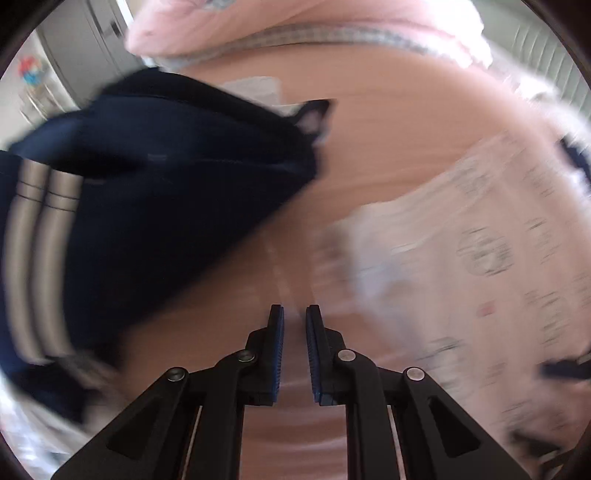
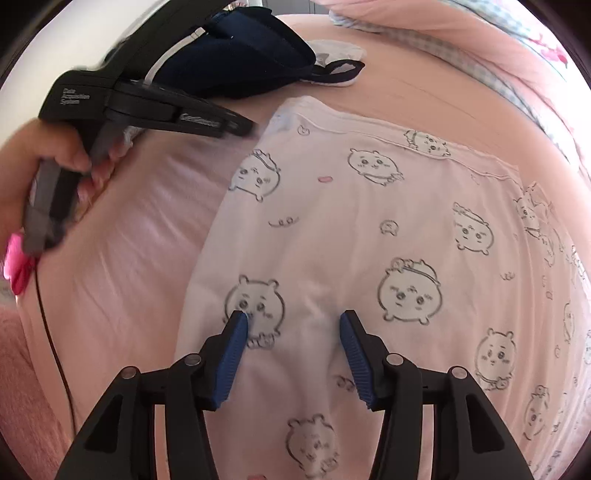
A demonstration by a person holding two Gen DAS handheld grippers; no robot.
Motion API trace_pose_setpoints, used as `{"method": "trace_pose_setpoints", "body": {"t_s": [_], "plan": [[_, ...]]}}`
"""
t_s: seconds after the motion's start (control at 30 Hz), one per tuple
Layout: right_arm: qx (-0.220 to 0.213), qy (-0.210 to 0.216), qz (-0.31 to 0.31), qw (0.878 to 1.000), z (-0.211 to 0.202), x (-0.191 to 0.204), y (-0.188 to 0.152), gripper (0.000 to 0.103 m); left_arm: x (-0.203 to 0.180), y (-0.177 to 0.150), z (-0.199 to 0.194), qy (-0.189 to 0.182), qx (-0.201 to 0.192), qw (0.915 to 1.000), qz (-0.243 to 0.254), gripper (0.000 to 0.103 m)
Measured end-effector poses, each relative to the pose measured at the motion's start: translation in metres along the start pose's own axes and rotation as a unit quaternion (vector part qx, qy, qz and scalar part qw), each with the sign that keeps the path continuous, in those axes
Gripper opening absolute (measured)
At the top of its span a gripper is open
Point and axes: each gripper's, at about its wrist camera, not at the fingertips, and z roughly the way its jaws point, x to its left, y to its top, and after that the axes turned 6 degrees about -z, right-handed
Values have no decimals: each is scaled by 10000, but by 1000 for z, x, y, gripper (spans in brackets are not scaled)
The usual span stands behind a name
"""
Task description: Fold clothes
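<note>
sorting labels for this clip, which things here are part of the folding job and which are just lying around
Job:
- white cartoon-print garment
- navy garment with grey stripes
- right gripper
- left gripper

Lying about:
- pink bedsheet
- pink pillow

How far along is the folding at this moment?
Early. The printed white garment lies spread flat on the pink bed, unfolded. The right gripper is open over it; the left gripper holds nothing. The navy garment sits bunched behind, still to do.

Black claw [image 2: 291,321], ribbed blue pads [image 2: 232,354], silver screws; bare hand [image 2: 48,155], pink sleeve
</note>
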Motion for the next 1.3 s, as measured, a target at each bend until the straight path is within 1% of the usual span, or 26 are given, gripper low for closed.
{"method": "trace_pose_setpoints", "body": {"t_s": [0.03,0.07,0.1,0.13,0.2,0.23,0.27,0.33,0.43,0.5,0.53,0.6,0.63,0.7,0.73,0.77,0.8,0.83,0.87,0.93,0.97,1.03,1.1,1.17,1.27,1.3], "plan": [[-54,-40,87,9999,-2,-2,1,52,6,-1,-6,-290,-64,9995,-123,11],[-137,-68,187,9997,-5,-4,2,52,9,-1,-14,-740,-177,9968,-251,11],[-257,-69,255,9993,-7,-4,3,52,12,-2,-22,-1189,-290,9918,-378,12],[-364,-25,278,9989,-7,-2,5,52,8,-2,-29,-1529,-380,9870,-329,12],[-425,120,247,9987,-1,5,9,52,-14,-4,-37,-1972,-487,9791,59,12],[-408,95,193,9989,2,9,12,52,-25,-6,-36,-2029,-496,9776,243,12],[-394,25,127,9991,4,13,14,52,-35,-8,-32,-1959,-431,9789,404,12],[-366,-114,-5,9993,8,21,18,53,-48,-17,-17,-1541,-133,9853,725,12],[-274,90,-145,9995,6,28,12,53,-45,-26,-17,-768,41,9905,1135,15],[-237,224,-199,9993,1,27,9,53,-41,-31,-19,-242,126,9898,1397,15],[-236,300,-149,9992,-2,24,8,53,-38,-34,-20,-183,126,9900,1390,15],[-412,343,302,9981,-10,8,10,53,-30,-38,-24,-323,72,9922,1203,14],[-545,282,593,9964,-13,-2,13,53,-28,-39,-28,-607,32,9922,1088,14],[-632,-6,923,9937,-9,-17,22,53,-36,-43,-39,-1209,-170,9871,1035,15],[-587,-196,951,9935,-3,-24,31,53,-42,-46,-46,-1438,-314,9832,1082,20],[-476,-401,929,9937,5,-29,36,53,-49,-49,-49,-1676,-368,9788,1122,31],[-355,-484,905,9941,11,-34,37,53,-55,-55,-46,-1718,-295,9772,1213,41],[-244,-504,884,9945,16,-39,38,53,-62,-62,-41,-1629,-176,9773,1340,57],[-201,-498,878,9947,17,-42,35,53,-68,-69,-36,-1540,-57,9771,1466,57],[-186,-459,881,9949,13,-47,28,53,-73,-78,-38,-1252,-96,9770,1721,61],[-172,-532,877,9946,10,-51,23,53,-69,-80,-40,-1153,-37,9789,1688,61],[-129,-731,916,9930,4,-61,12,53,-53,-81,-45,-905,12,9855,1436,60],[-179,-668,1136,9911,-4,-65,4,53,-38,-85,-48,-750,-78,9897,1219,60],[-283,-485,1260,9904,-13,-62,-2,53,-27,-87,-49,-829,-180,9920,935,60],[-517,-117,927,9943,-16,-37,6,53,-4,-83,-38,-1003,-386,9936,341,60],[-526,-39,810,9953,-13,-28,11,53,1,-78,-32,-993,-412,9941,166,60]]}}
